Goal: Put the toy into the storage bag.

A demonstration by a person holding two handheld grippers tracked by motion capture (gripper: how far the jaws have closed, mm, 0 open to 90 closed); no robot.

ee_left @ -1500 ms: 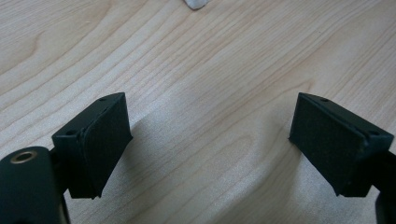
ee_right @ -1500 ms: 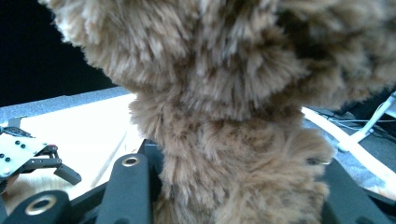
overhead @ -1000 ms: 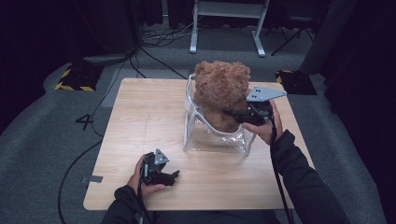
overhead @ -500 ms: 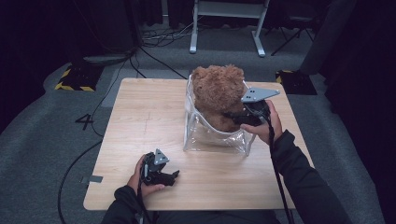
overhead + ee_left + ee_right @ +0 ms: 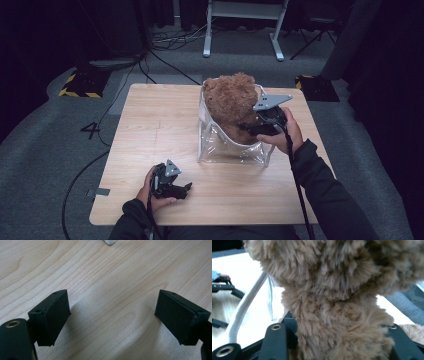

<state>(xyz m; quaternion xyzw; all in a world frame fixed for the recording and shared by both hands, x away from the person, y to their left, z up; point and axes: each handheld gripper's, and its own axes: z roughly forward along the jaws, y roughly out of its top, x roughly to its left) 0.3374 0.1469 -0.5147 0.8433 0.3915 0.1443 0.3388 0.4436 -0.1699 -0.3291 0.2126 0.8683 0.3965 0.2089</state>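
A pale wooden worktop (image 5: 150,130) stands on grey carpet (image 5: 45,165). Black cables (image 5: 165,62) trail past a white frame (image 5: 242,22); yellow-black striped blocks (image 5: 77,85), possibly weights, sit nearby.

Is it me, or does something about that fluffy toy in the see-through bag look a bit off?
Yes. The brown teddy bear sits only partly inside the clear plastic bag: its head sticks well above the rim and it leans to one side. The right gripper is clamped on its fur. Nothing looks spilled or broken.

High view looks down on the table (image 5: 150,130); claw views sit close, sharing its wood.
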